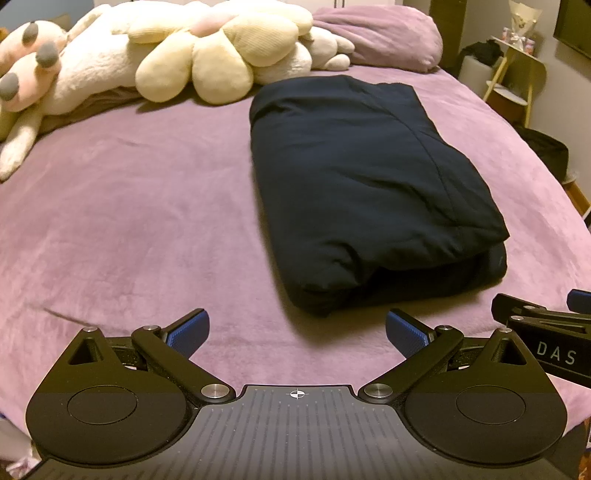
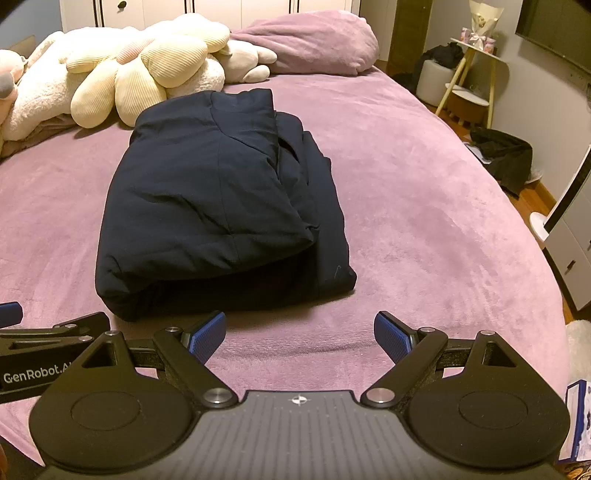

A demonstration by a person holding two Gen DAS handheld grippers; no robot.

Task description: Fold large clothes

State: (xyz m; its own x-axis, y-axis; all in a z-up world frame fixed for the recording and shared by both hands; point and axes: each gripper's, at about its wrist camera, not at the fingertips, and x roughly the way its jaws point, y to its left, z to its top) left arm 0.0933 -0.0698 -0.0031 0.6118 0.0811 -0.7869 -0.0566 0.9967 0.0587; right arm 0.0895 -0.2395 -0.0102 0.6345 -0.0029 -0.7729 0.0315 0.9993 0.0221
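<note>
A dark navy padded garment (image 1: 362,184) lies folded into a thick rectangle on the purple bed cover (image 1: 129,221); it also shows in the right wrist view (image 2: 214,206). My left gripper (image 1: 297,334) is open and empty, a little short of the garment's near edge. My right gripper (image 2: 299,338) is open and empty, just in front of the garment's near right corner. Each gripper shows at the edge of the other's view: the right one (image 1: 546,332) and the left one (image 2: 48,343).
Cream and pink plush toys (image 1: 184,55) and a purple pillow (image 1: 380,33) lie at the head of the bed. Beside the bed on the right stand a side table (image 2: 476,70), a stool (image 2: 436,83), a dark bag (image 2: 502,155) and a white cabinet (image 2: 569,236).
</note>
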